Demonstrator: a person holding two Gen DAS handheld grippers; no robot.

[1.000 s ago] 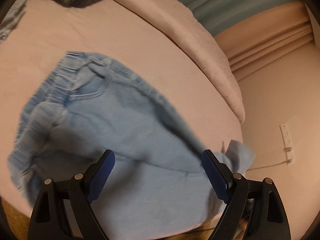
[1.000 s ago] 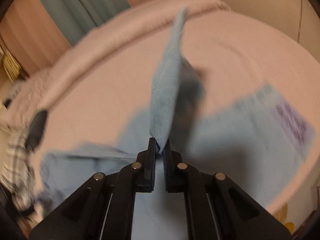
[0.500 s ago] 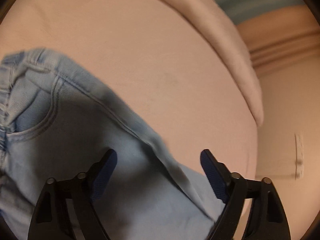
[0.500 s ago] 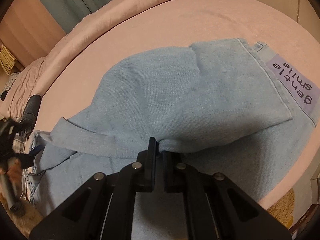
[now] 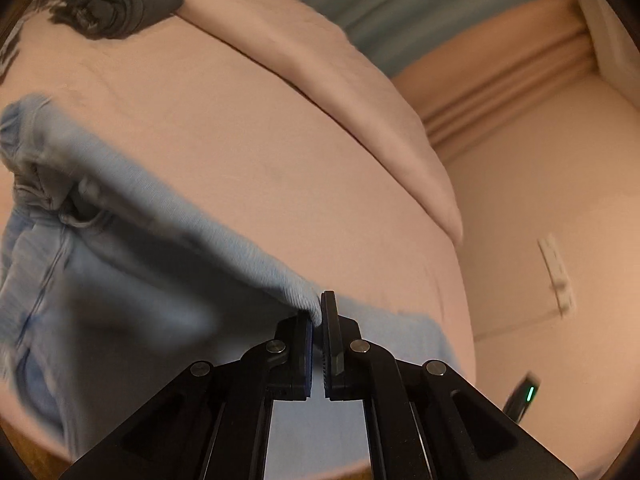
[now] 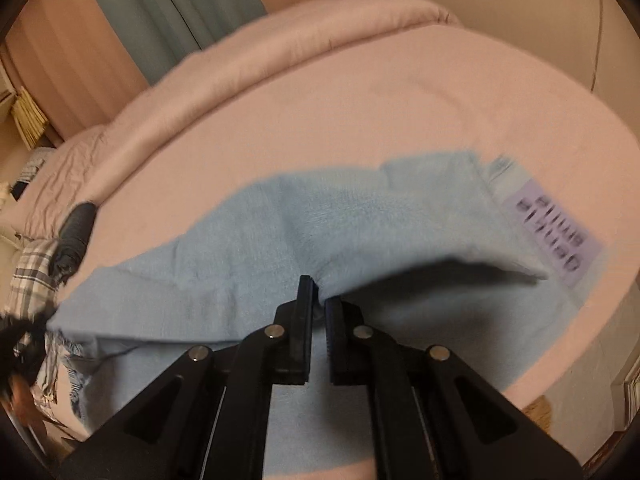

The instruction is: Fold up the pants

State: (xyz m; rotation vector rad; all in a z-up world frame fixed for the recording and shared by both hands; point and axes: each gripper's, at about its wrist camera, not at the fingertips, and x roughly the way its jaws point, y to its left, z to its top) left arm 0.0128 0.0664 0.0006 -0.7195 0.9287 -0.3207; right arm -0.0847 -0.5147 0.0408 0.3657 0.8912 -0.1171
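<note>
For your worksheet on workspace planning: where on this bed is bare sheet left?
Bare sheet lies between the pants and the rolled duvet. Crowded: the left corner, with dark clothes and plaid fabric.

I'm working in a home bedroom. A bed with a pink sheet fills both views, a folded pink duvet lying along its far side. Teal and peach curtains hang behind it, and spare clothes lie heaped on the bed's far end.
</note>
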